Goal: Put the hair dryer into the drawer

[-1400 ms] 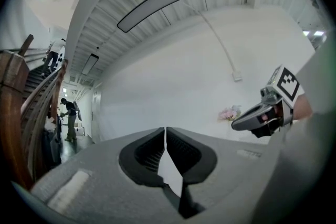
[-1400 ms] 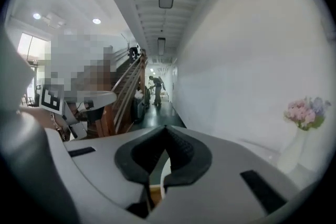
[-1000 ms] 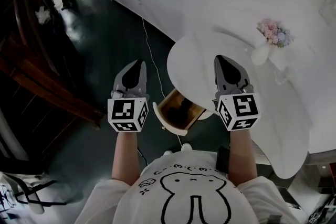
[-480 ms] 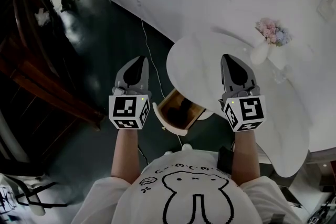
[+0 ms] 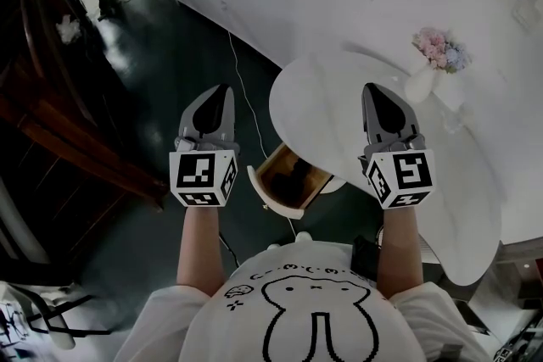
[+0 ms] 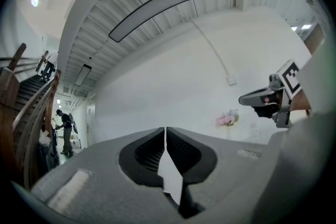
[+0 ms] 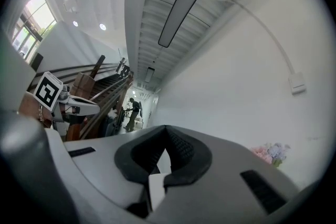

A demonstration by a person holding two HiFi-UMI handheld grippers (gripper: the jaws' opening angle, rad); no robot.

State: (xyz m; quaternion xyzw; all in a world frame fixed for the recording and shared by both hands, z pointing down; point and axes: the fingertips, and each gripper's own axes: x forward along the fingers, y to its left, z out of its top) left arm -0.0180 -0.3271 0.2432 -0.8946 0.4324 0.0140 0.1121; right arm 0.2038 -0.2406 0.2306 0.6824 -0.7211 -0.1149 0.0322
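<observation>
Hair dryer (image 5: 297, 174): best guess is the dark shape lying inside the open drawer (image 5: 273, 199). It's too dark and small to confirm, and I can't tell its long axis. If that's it, it's already in, and what's left is closing the drawer.

Left gripper (image 5: 221, 91): clenched, nothing in it. Its own view shows the tips meeting on bare wall (image 6: 166, 131). Right gripper (image 5: 374, 89): also clamped closed and empty (image 7: 165, 131). Both point roughly level and away from the person, side by side and well apart.

Key relation: the drawer sits between the two grippers in the head view, below the tips and closer to the person's body, under the edge of the round white counter (image 5: 339, 89). It's pulled out toward the lower left, so its front panel faces the left gripper's side. The left is over the floor beside that panel and the right is over the counter top. My read is that the left is better placed to push it shut, but it has to drop and swing inward first. Neither gripper touches the drawer.

Writing: no brand or label readable anywhere. There are only the black-and-white square markers on the gripper cubes, plus a bunny line drawing on the person's shirt with small characters I can't read.

Also on the counter: a vase of pastel flowers (image 5: 437, 51), well clear.
</observation>
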